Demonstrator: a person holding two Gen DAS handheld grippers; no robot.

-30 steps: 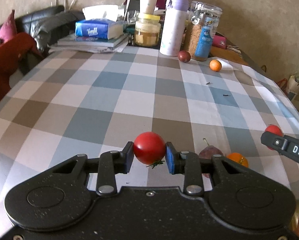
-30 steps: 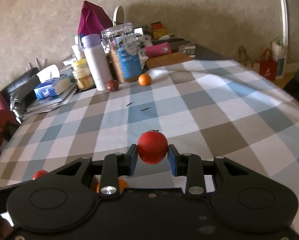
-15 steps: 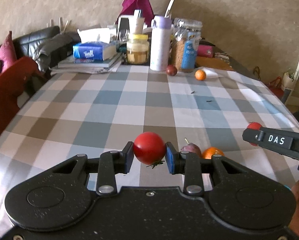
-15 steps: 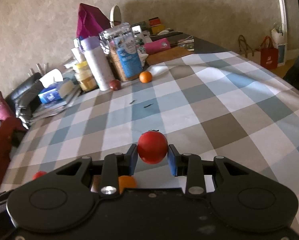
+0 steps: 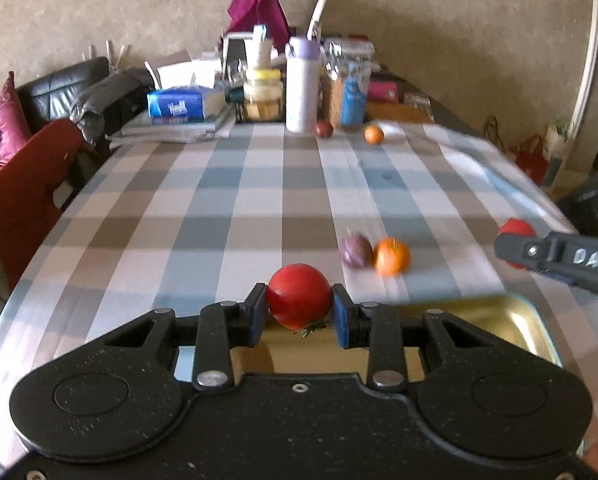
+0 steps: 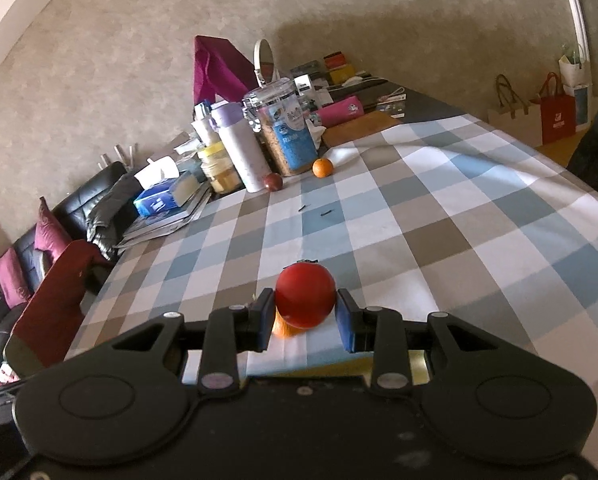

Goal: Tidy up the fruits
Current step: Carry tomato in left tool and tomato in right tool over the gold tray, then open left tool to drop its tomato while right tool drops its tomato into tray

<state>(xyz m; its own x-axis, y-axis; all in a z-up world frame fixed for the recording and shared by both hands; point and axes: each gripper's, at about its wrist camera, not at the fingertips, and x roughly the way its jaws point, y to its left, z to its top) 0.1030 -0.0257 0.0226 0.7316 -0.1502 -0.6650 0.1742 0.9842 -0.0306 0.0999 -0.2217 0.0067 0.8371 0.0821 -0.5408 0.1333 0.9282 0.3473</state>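
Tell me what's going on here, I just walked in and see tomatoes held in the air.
A person is sorting fruit with two handheld grippers. The left gripper is shut on a red tomato, held above a gold tray at the near table edge. The right gripper grips a second tomato over the checked tablecloth. A plum and an orange lie side by side just beyond the tray. Another plum and orange sit far back beside the jars.
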